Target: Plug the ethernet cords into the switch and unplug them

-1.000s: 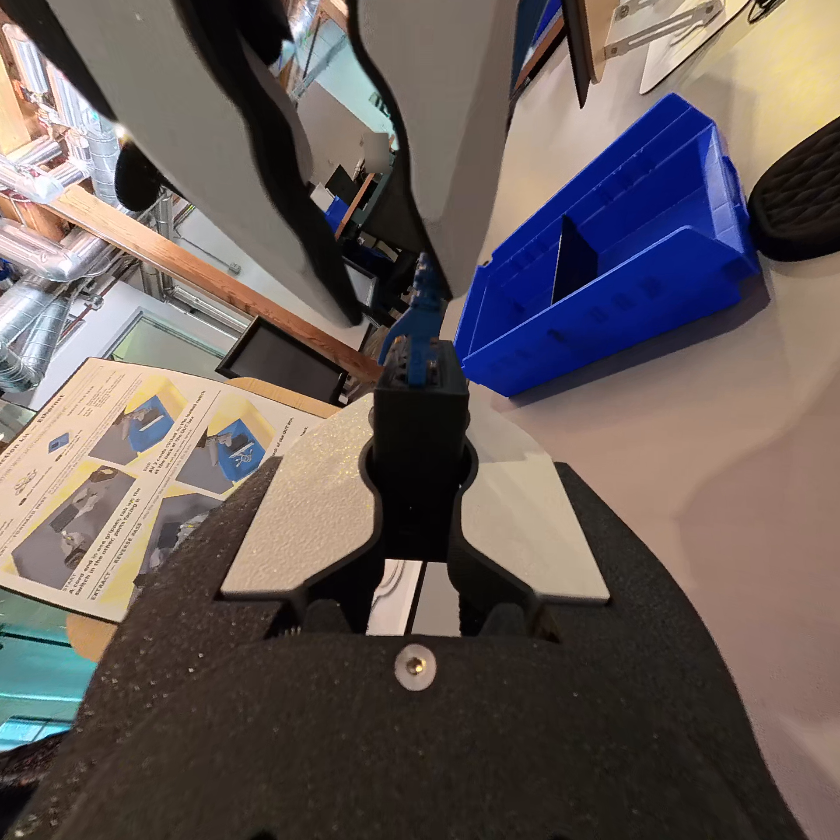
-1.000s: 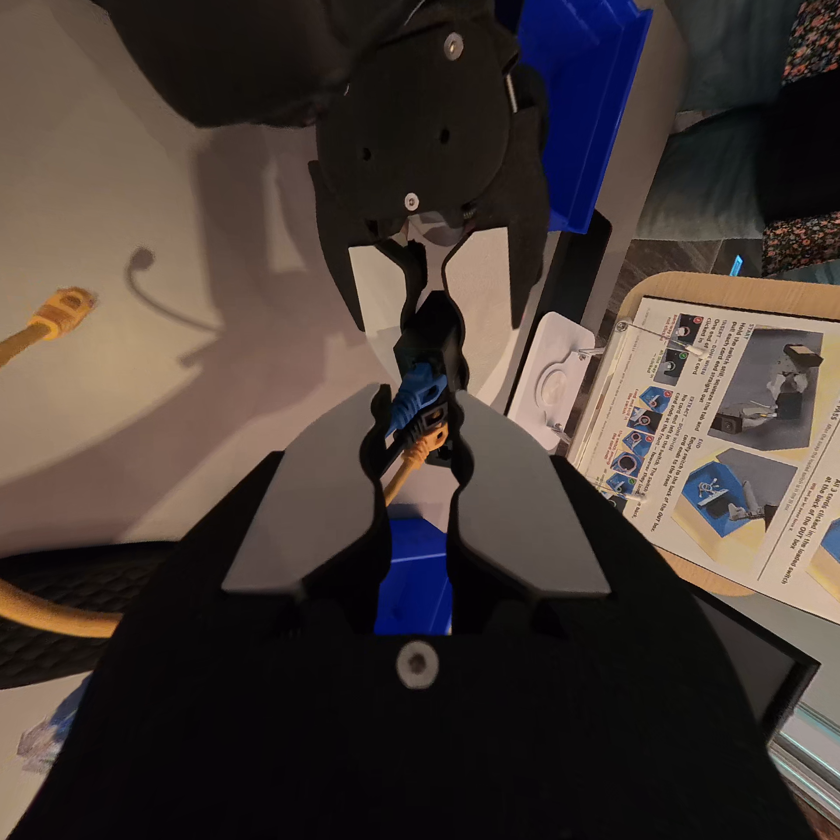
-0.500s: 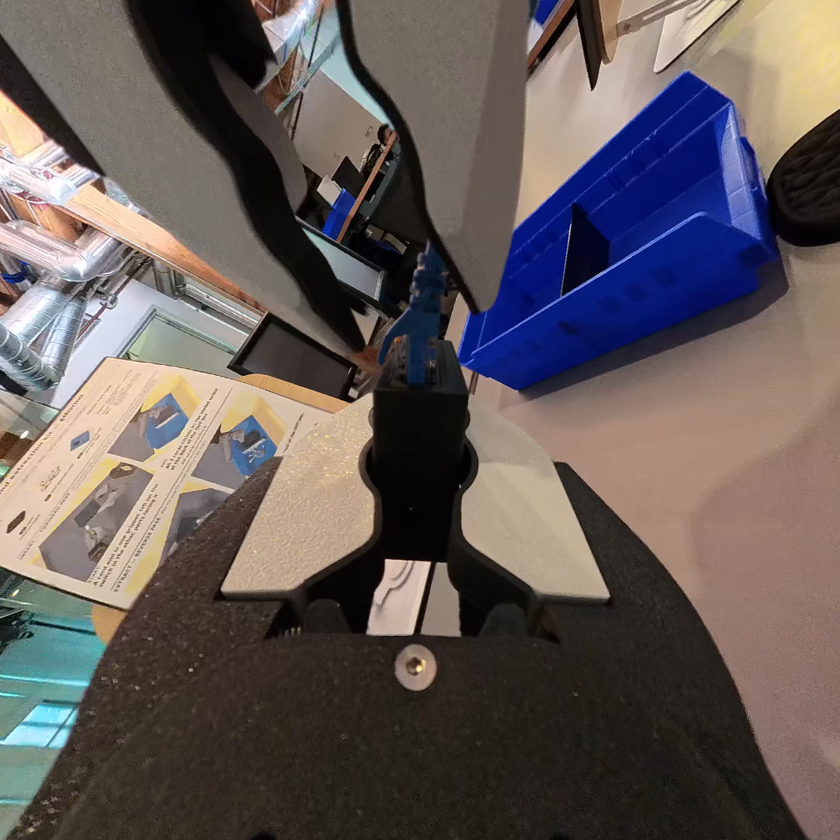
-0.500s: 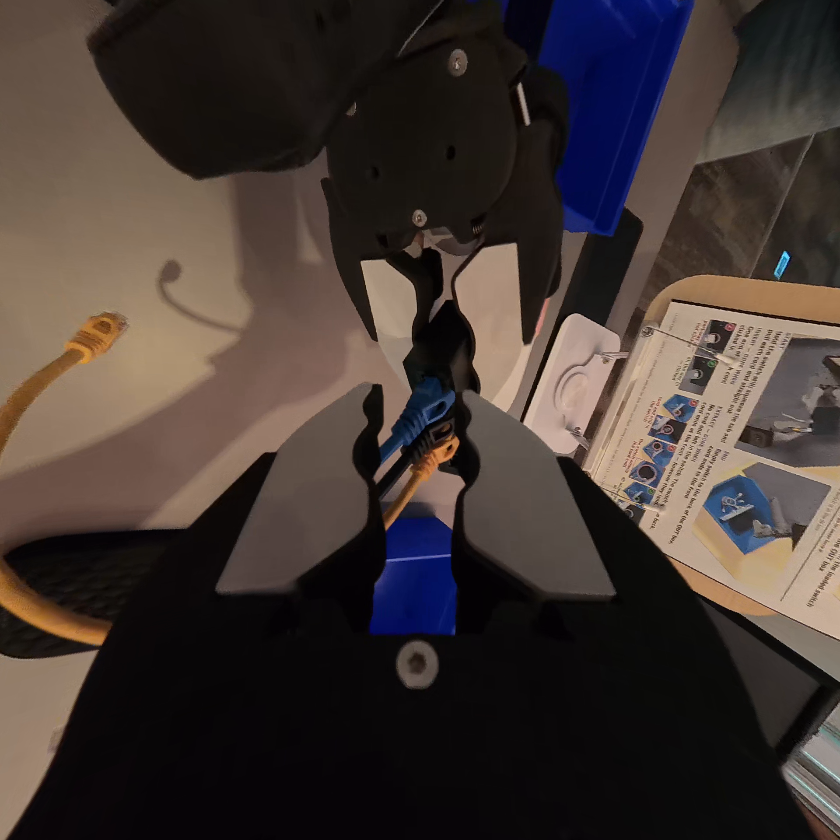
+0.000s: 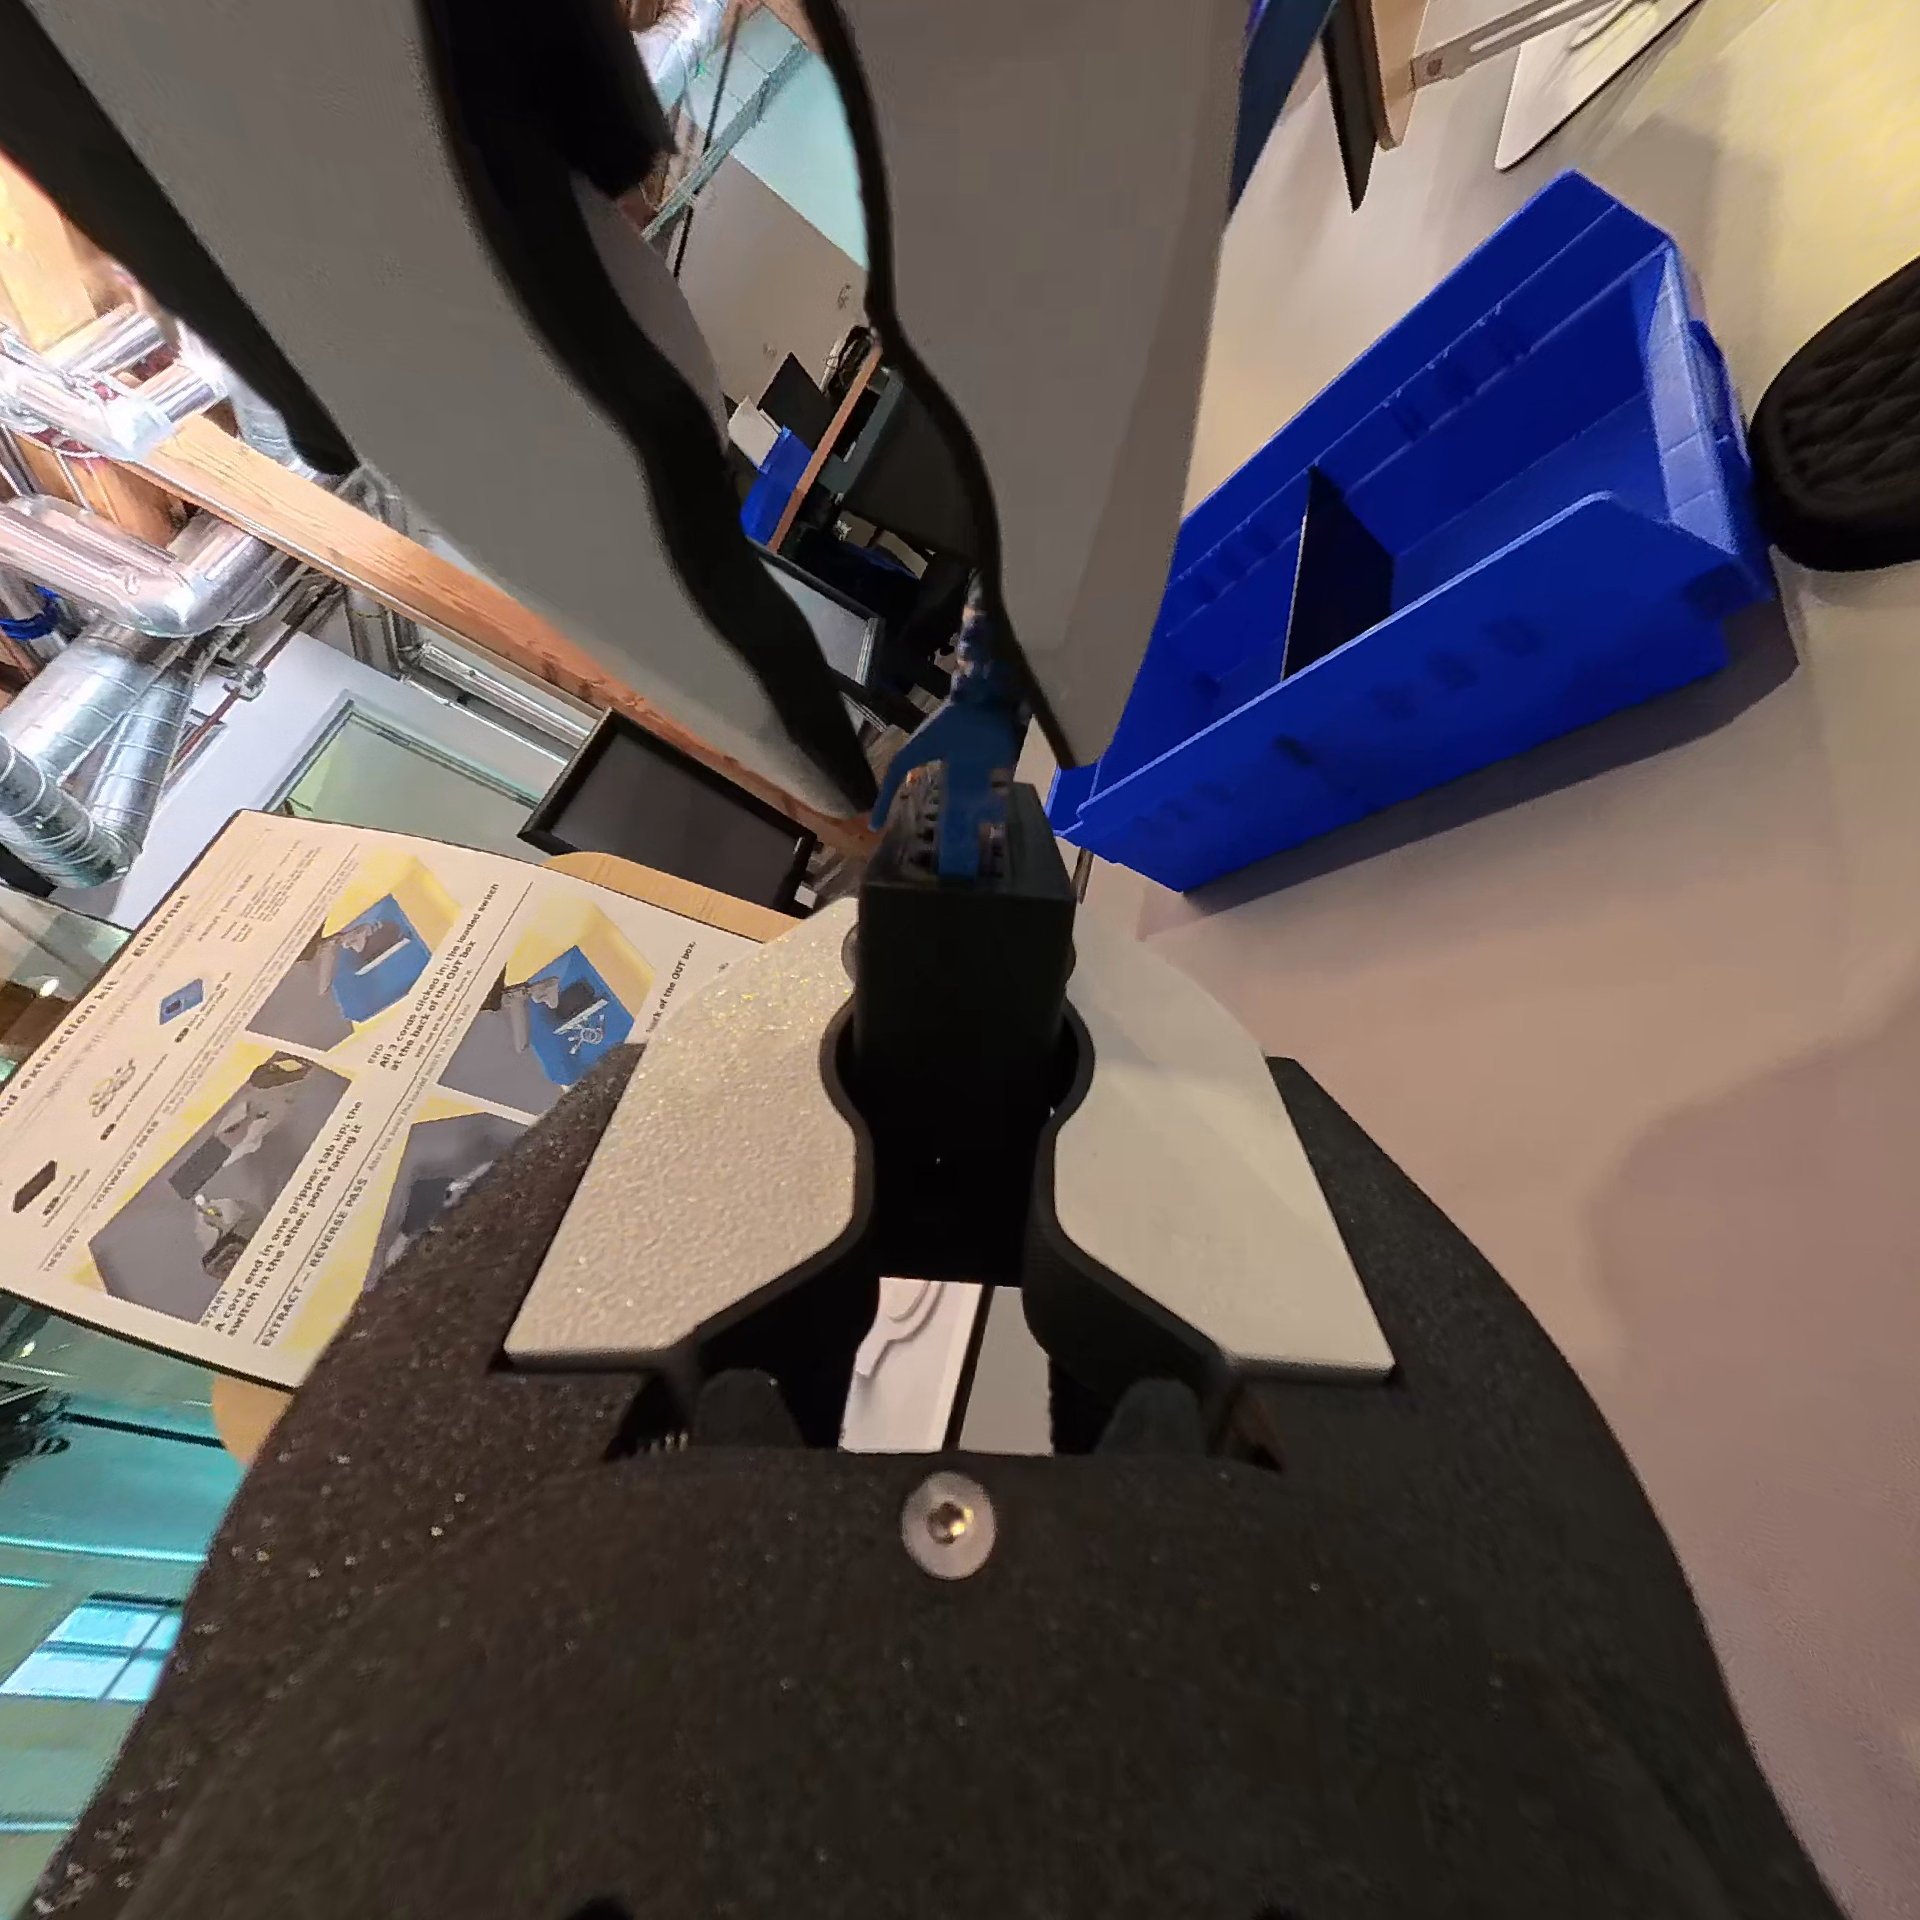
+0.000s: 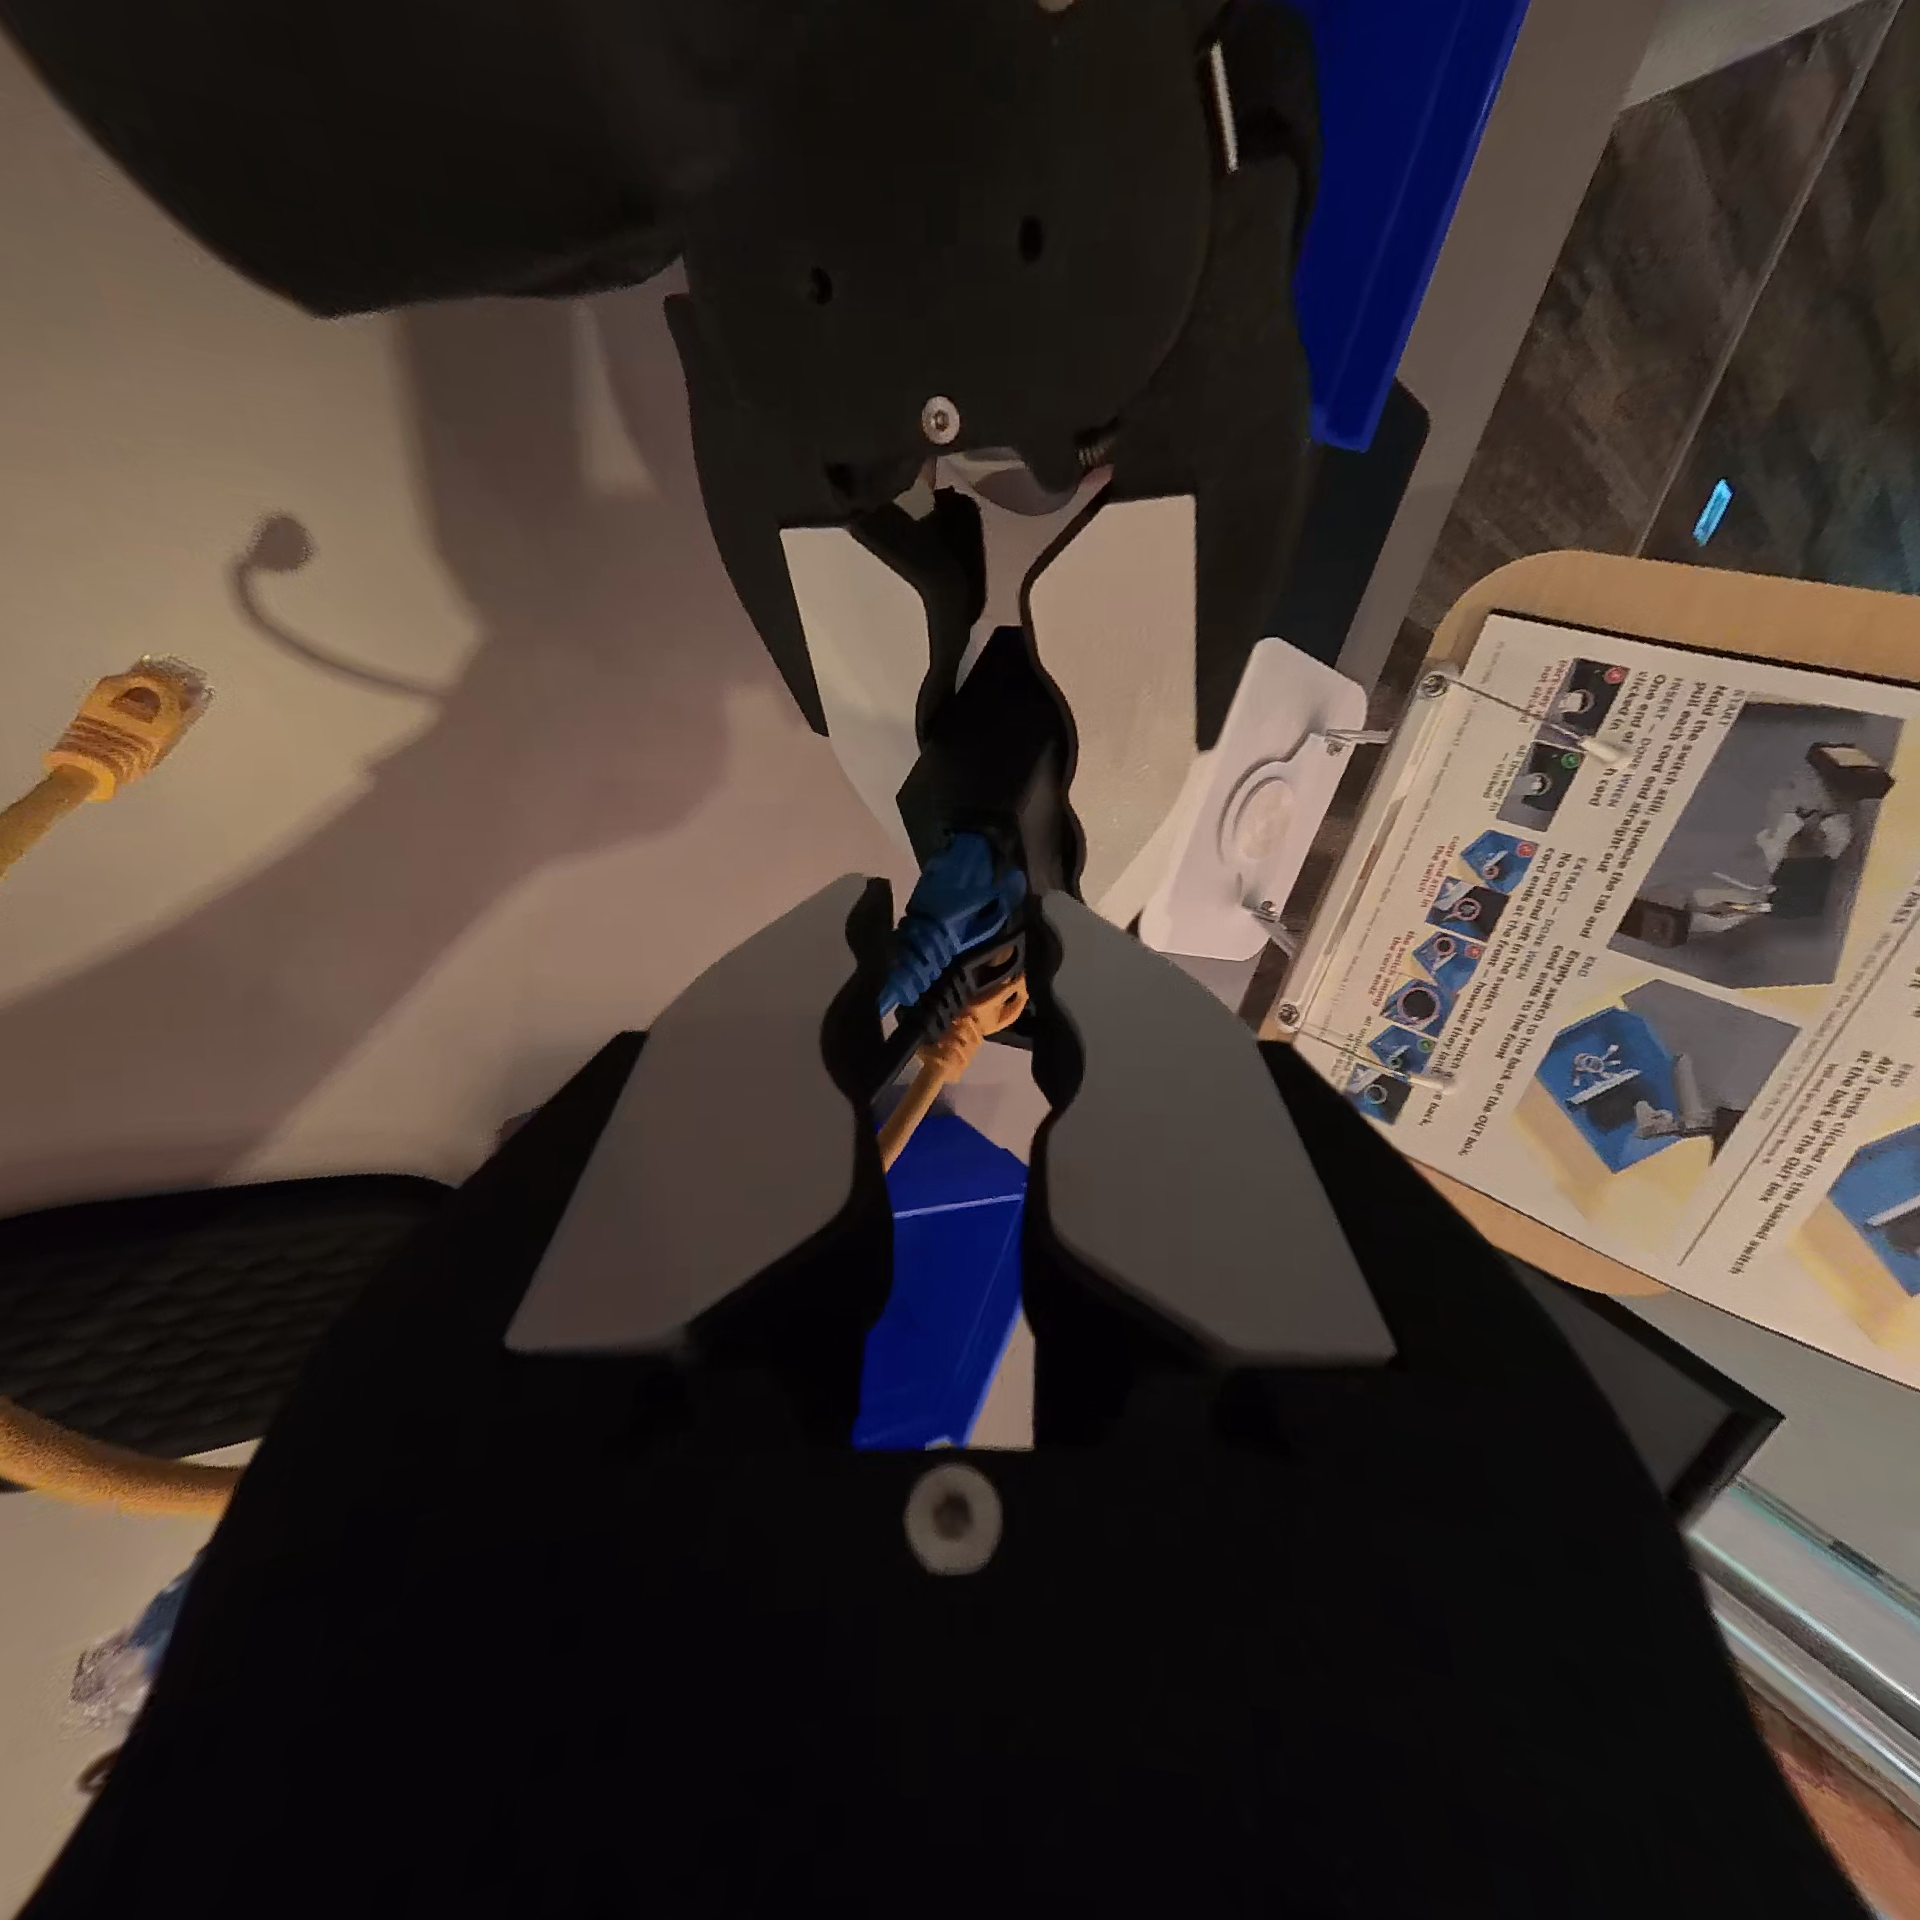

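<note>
My left tool (image 5: 961, 1049) clamps switch (image 5: 961, 997), ports facing my right tool (image 6: 951, 966); right tool, partly open, straddles blue plug (image 6: 961, 894), cord axis in line with tool.

Glossy plastic blue bin (image 5: 1455, 582); matt black switch (image 5: 961, 997).

The switch (image 5: 961, 997) is seen black, its plugged cords blue (image 6: 951, 914), black (image 6: 961, 977) and orange (image 6: 956, 1039). A blue bin (image 5: 1455, 582) is shown on a pale grey table (image 5: 1558, 1143); a black pad (image 5: 1849, 436) is quilted in diamonds.
</note>
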